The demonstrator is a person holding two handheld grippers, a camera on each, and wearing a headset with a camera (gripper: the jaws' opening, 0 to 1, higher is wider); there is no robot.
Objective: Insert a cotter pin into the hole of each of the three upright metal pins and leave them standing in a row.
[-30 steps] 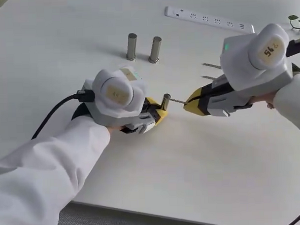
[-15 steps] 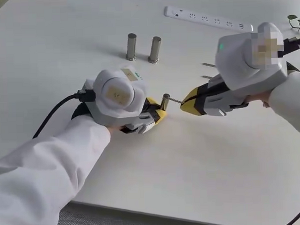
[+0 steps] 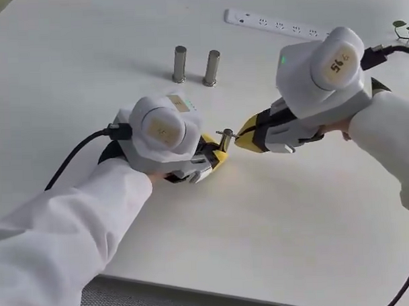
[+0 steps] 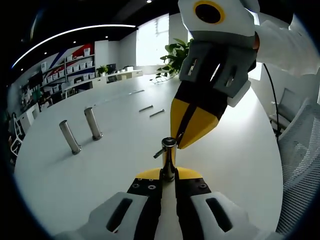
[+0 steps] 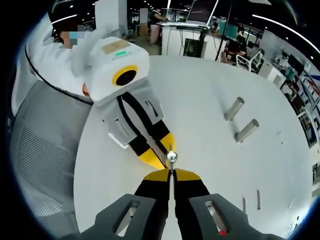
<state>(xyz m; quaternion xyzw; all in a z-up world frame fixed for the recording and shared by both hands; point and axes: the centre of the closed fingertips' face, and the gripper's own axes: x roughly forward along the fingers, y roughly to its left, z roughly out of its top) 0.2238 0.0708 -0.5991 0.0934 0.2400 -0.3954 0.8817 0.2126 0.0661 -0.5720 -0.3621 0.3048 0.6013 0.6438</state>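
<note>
My left tongs (image 4: 169,176) pinch the stiff, probably slippery metal pin (image 4: 169,156) low on its shank, upright on the bench (image 4: 65,175), while my right tongs (image 4: 186,136), directly opposite, pinch the light, easily bent cotter pin (image 4: 159,152) by its tail, threaded through the metal pin's top.

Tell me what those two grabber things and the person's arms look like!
The left gripper and right gripper both have chunky pale grey bodies, black jaws with yellow tips, and a round cream cap on top. The right one's cap carries orange digits, and a green light glows nearby. A black cable plugs into each. The person wears white sleeves.
</note>
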